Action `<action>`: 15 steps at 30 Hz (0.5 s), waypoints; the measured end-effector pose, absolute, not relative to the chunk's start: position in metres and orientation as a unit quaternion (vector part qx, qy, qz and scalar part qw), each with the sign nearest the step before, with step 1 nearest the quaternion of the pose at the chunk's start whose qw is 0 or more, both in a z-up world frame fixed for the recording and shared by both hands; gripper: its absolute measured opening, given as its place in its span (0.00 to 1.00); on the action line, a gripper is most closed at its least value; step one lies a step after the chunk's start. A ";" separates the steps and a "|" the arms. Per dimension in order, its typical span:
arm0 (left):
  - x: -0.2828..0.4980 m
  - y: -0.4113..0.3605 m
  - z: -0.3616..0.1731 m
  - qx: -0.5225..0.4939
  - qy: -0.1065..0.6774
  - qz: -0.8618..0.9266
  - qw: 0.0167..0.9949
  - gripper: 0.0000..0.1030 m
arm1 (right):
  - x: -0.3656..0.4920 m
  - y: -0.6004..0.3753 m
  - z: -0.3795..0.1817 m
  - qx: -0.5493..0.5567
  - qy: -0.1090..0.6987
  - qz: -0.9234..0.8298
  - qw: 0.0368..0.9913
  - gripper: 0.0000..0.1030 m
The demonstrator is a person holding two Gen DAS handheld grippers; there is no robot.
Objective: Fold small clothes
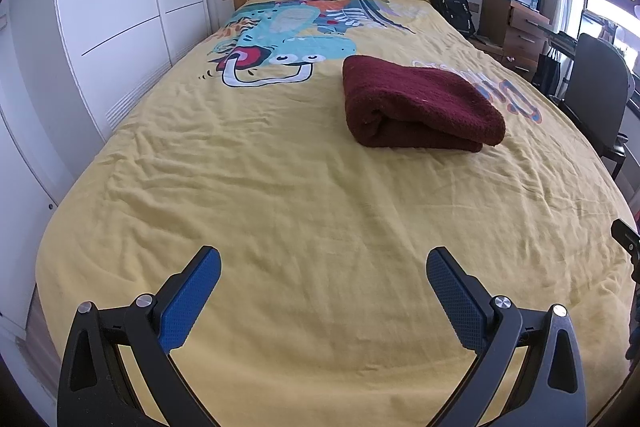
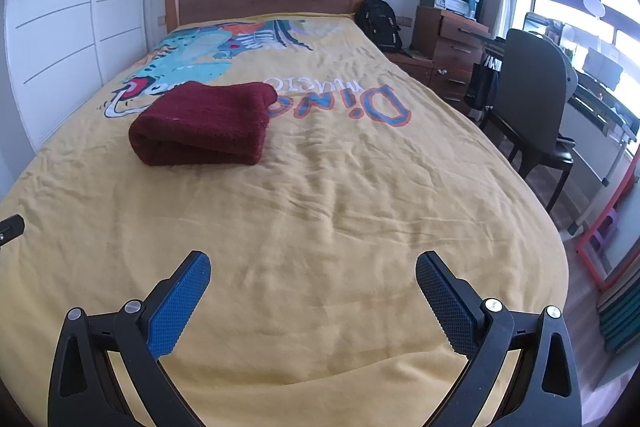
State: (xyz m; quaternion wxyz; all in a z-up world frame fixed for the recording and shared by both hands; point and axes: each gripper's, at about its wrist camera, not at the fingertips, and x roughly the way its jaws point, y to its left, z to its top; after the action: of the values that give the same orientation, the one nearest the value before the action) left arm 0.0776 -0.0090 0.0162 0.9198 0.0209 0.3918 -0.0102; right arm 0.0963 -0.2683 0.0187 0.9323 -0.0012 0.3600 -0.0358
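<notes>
While the maroon garment (image 1: pixel 420 103) lies already folded into a thick bundle on the yellow bedspread (image 1: pixel 280 195), beside the printed dinosaur and partly over the printed lettering, both tools hang back near the foot of the bed, well apart from it. The left gripper (image 1: pixel 322 291) has its blue-padded fingers (image 1: pixel 192 299) spread wide with nothing between them; the right gripper (image 2: pixel 312 293) is likewise splayed and empty, its fingers (image 2: pixel 448 307) framing only bare bedspread.

Judging from how the bundle sits, the fold looks finished or nearly so, so the step in hand is probably a check or a final tidy. To do that well, I would approach the garment low from its near edge, where the rolled fold bulges, and press or square the layers without dragging the loose, wrinkled bedspread beneath. Pinching only the top layer would risk peeling the fold open; taking the full thickness is safer.

What kind of garment this is cannot be told, as sleeves, collar or hems are tucked away. Its far side is hidden in both views. A small black part (image 2: pixel 10 227) at the frame edge is likely the other tool, cut off.
</notes>
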 end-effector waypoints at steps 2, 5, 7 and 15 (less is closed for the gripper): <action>0.078 -0.009 0.016 0.023 0.392 -0.010 0.920 0.99 | 0.097 -0.268 0.019 -0.001 0.361 -0.036 0.932 1.00; 0.079 -0.010 0.016 0.025 0.393 -0.011 0.919 0.99 | 0.097 -0.269 0.018 0.000 0.363 -0.037 0.931 1.00; 0.078 -0.011 0.015 0.027 0.393 -0.012 0.919 0.99 | 0.096 -0.270 0.018 0.000 0.364 -0.038 0.931 1.00; 0.078 -0.012 0.014 0.029 0.393 -0.012 0.919 0.99 | 0.095 -0.272 0.016 0.002 0.365 -0.039 0.930 1.00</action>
State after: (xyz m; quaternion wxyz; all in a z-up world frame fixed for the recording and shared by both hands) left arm 0.0783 -0.0125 0.0144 0.9192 0.0293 0.3925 -0.0121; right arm 0.0952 -0.2718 0.0161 0.9300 0.0016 0.3654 -0.0392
